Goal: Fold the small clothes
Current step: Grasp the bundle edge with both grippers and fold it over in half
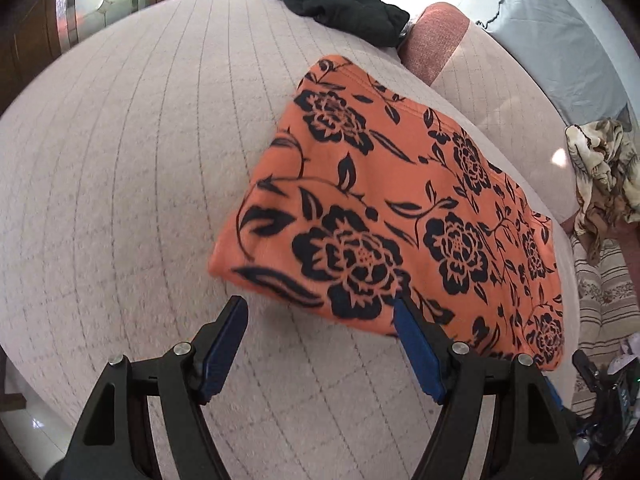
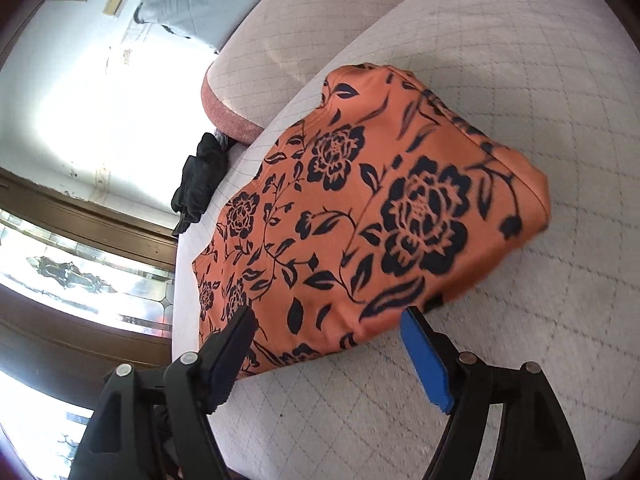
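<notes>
The orange floral-print folded garment point(image 1: 384, 216) lies flat on the pale quilted mattress surface point(image 1: 120, 200), with dark navy rose and leaf motifs across its upper face. In the left wrist view it occupies the right half of the surface. The left gripper point(image 1: 320, 312) sits at the garment's near edge with its blue-padded fingers point(image 1: 224, 344) spread wide; the right-hand finger tip lies at or over the cloth edge, the left-hand tip is over bare quilting. Nothing is pinched between them.

The right wrist view shows the same garment point(image 2: 360, 216) from the opposite side. The right gripper point(image 2: 328, 320) is likewise spread apart, its fingers point(image 2: 424, 360) straddling the near border of the cloth without clamping it. Whether either tip touches the fabric cannot be determined.

View-specific content:
- Left wrist view only: a crumpled beige-and-brown patterned cloth point(image 1: 604, 176) at the right, and a striped textile point(image 1: 604, 304) below it.
- Right wrist view only: a leaded glass panel in a dark wooden frame point(image 2: 80, 276) at the left, and a white wall point(image 2: 100, 100) above it.
- Both views: a black crumpled garment point(image 1: 340, 4) at the far edge of the mattress, a rust-pink trimmed cushion point(image 1: 436, 40) beside it, and a light blue-grey pillow point(image 1: 556, 40) further back.
</notes>
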`<state>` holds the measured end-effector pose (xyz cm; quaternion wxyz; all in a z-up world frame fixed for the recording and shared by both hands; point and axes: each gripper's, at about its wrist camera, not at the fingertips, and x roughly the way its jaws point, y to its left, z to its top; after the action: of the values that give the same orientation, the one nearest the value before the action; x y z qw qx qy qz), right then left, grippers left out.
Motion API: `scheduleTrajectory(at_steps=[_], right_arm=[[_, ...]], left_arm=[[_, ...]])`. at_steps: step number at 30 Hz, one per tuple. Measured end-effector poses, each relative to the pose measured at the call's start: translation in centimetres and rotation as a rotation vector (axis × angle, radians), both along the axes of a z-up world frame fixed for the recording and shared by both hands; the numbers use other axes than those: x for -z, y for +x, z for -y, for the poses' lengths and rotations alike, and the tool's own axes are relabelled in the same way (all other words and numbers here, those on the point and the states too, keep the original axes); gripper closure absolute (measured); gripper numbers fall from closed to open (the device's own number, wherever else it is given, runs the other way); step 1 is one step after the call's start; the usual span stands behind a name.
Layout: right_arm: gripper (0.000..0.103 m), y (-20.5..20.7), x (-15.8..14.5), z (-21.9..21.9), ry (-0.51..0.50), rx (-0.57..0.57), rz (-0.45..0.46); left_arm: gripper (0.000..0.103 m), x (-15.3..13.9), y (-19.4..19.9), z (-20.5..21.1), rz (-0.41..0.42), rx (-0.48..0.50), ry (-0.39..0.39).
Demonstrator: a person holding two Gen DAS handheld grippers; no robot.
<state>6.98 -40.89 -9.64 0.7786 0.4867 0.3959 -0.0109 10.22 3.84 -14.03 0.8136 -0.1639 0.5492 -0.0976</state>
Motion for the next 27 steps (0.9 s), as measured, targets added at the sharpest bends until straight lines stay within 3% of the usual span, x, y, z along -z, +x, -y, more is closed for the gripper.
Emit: scheduleTrajectory(at_steps=[2, 4, 7, 11, 13, 17, 18, 20, 25, 27], right_arm=[[0.025, -1.6, 0.9, 0.7, 0.076, 0.045, -0.013], [0.025, -2.8, 1.6, 1.4, 0.120, 0.100, -0.022], [0.025, -3.4, 2.2, 2.6, 0.124, 0.169, -0.041], [0.025, -3.2, 3.5, 3.7, 0.152, 0.240, -0.061], [0.025, -2.9, 4.3, 4.2, 0.173, 0.279, -0.059], [0.025, -1.4, 4.8, 4.7, 0.146, 0.316, -0.002], [0.025, -0.9, 4.9, 4.8, 0.133, 0.319, 0.009], [0.025, -0.1, 5.2, 4.9, 0.108, 0.328, 0.037], [0.025, 1.8, 4.9, 4.6, 0.014, 0.333, 0.105], [0.026, 3.3, 4.6, 4.4, -0.029, 0.295, 0.107]], left_arm=[[0.027, 1.1, -0.3, -0.3, -0.051, -0.005, -0.083], [0.027, 1.1, -0.3, -0.6, -0.045, -0.021, -0.118], [0.027, 1.7, 0.9, -1.4, -0.052, -0.056, -0.239], [0.029, 2.5, 2.3, -2.2, -0.041, -0.138, -0.328], [0.032, 2.7, 2.8, -2.1, -0.021, -0.168, -0.342], [0.061, 3.5, 3.6, -1.4, 0.007, -0.195, -0.329], [0.064, 3.7, 3.7, -1.3, 0.011, -0.201, -0.337], [0.064, 3.8, 4.1, -1.8, 0.025, -0.216, -0.359], [0.064, 3.4, 4.2, -0.8, 0.077, -0.193, -0.312], [0.058, 3.5, 4.6, -0.6, 0.083, -0.191, -0.316]])
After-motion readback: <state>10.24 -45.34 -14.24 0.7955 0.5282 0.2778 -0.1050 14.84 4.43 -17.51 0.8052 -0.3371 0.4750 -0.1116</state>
